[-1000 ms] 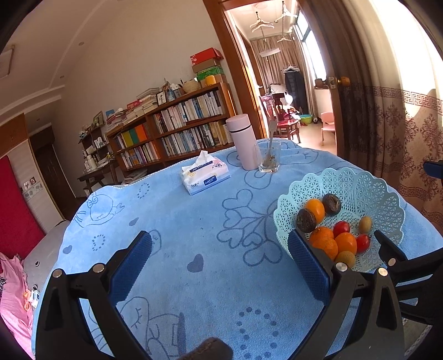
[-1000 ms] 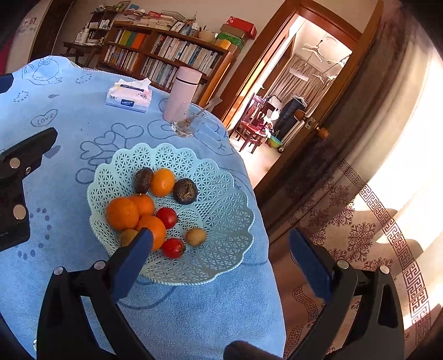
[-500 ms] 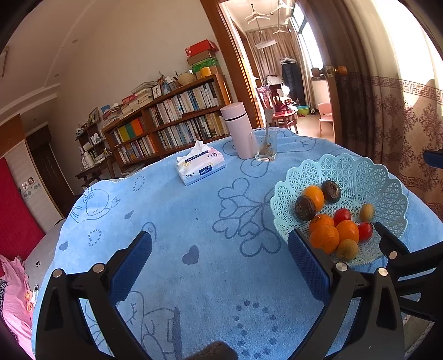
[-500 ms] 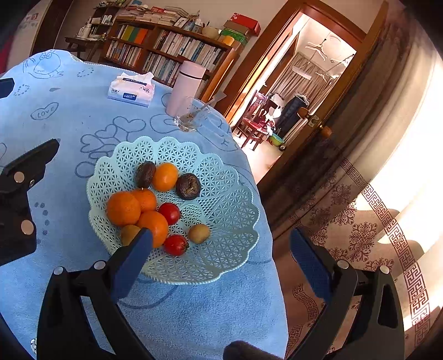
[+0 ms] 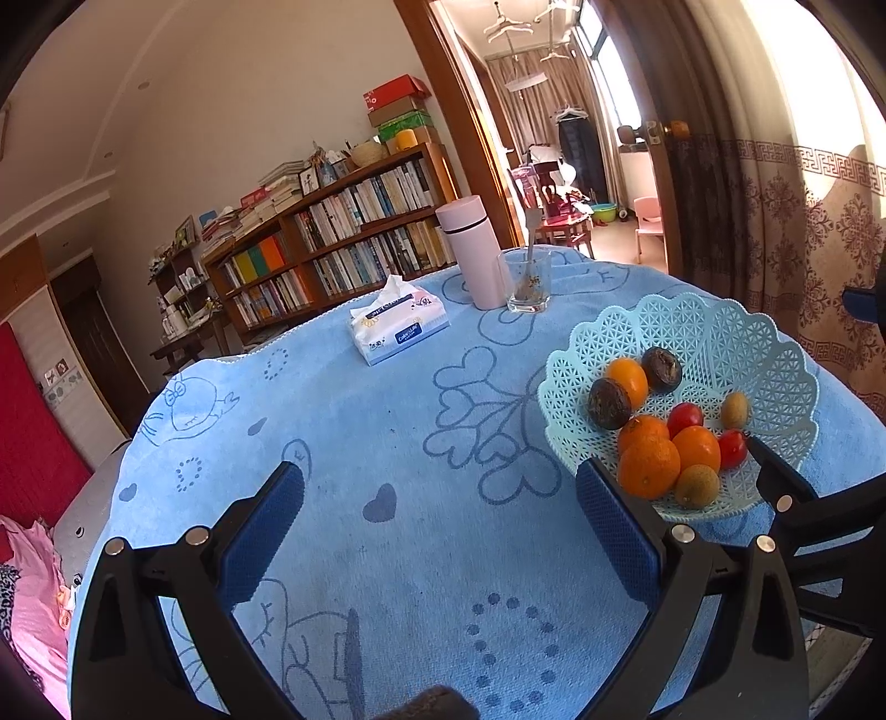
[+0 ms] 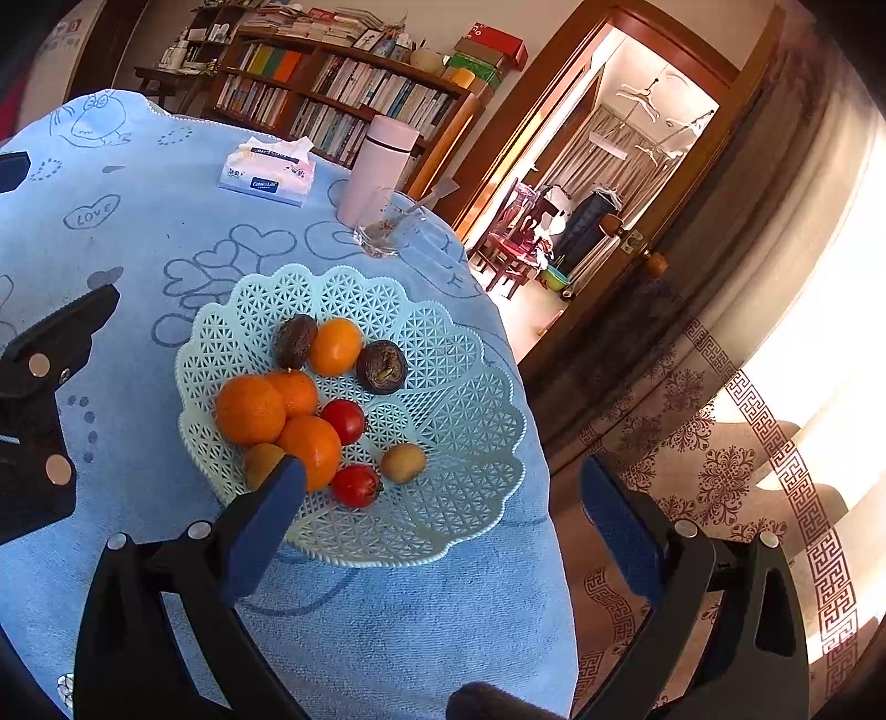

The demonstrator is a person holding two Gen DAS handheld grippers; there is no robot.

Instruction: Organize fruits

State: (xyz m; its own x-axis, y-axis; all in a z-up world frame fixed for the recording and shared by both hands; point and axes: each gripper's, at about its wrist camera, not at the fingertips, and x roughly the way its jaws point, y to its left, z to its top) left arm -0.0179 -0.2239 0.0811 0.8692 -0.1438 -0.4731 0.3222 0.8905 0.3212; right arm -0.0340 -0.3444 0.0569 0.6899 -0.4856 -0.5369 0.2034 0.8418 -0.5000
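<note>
Through my left wrist camera, my left gripper [image 5: 440, 523] gapes wide over fuzzy blue cloth, the lacy mint plastic basket [image 5: 720, 332] of round fruit at right, a tissue pack [image 5: 397, 328] above centre. In my right camera, my right gripper [image 6: 443, 509] spreads wide, its left finger overlapping an orange [image 6: 313, 446] in the basket [image 6: 459, 410] at centre

Home living or dining room; round table with blue cartoon tablecloth [image 5: 343, 421]; wooden bookshelf [image 5: 343, 221] packed with books, boxes stacked on top; tissue pack [image 5: 396, 327], pink thermos [image 5: 470, 249]; patterned curtain [image 5: 803, 232]; doorway to a room with clothes hangers [image 5: 548, 50].
</note>
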